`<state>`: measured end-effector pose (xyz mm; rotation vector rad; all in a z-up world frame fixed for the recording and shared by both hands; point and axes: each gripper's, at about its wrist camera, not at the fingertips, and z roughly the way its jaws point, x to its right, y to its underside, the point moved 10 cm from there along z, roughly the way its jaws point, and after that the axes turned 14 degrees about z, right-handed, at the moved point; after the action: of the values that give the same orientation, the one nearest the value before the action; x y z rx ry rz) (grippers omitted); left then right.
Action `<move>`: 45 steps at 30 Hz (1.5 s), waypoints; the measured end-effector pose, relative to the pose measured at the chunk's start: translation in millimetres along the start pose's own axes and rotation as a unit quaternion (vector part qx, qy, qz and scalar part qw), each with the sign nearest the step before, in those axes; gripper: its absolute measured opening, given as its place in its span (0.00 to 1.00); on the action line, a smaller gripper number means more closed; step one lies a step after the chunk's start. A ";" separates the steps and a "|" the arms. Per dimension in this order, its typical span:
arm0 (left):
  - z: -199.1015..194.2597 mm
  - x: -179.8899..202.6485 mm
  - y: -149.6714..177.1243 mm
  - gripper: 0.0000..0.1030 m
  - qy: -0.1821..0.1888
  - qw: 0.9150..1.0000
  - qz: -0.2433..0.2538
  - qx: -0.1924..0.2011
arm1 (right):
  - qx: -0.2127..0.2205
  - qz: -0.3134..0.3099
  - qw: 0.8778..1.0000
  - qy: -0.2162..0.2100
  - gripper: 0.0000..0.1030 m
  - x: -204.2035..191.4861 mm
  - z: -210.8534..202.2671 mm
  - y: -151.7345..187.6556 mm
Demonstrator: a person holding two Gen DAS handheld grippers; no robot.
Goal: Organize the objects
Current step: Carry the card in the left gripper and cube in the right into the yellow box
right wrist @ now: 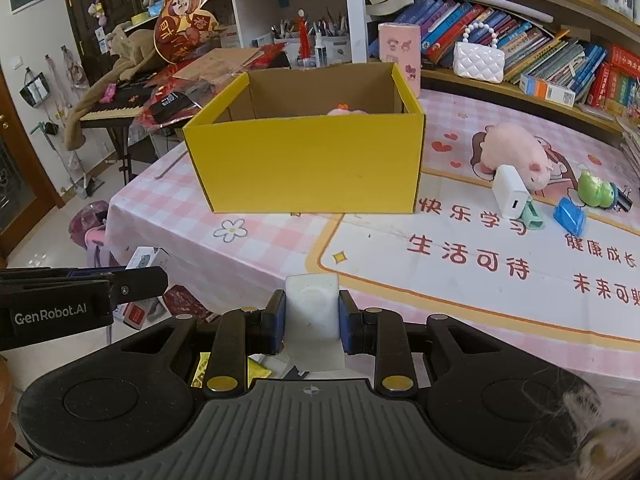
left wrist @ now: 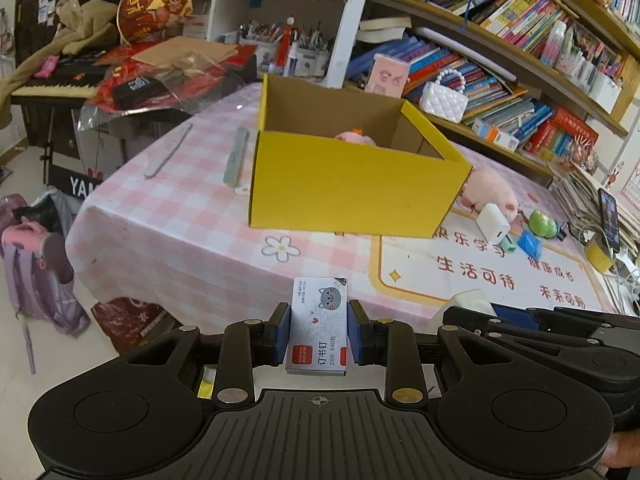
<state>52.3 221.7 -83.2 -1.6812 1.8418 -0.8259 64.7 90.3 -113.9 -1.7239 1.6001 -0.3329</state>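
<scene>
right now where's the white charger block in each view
Left wrist: white charger block sits right of centre, right of the yellow box, against the pink pig plush.
Right wrist: white charger block is at middle right, again between box and plush.
Shared landmark: the yellow box.

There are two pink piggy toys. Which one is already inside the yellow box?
The pig peeking over the yellow box wall, with an orange bit on top. The other pig lies on the tablecloth beside the white charger.
</scene>
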 end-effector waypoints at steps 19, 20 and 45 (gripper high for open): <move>8.4 -19.6 -83.6 0.27 -0.005 0.997 -0.004 0.074 | 0.039 0.018 0.999 -0.024 0.24 -27.4 9.0 -69.3; 10.4 -20.5 -92.2 0.27 -0.009 0.997 -0.002 0.080 | 0.048 0.017 0.998 -0.028 0.24 -28.8 9.3 -79.7; 154.9 -31.7 -140.4 0.28 -0.084 0.995 0.047 -0.014 | -0.006 -0.111 0.994 -0.004 0.24 -3.7 174.7 -172.0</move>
<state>263.4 231.3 -88.2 -1.6142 1.8084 -0.6041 304.1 143.0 -118.3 -1.9151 1.4087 -0.4248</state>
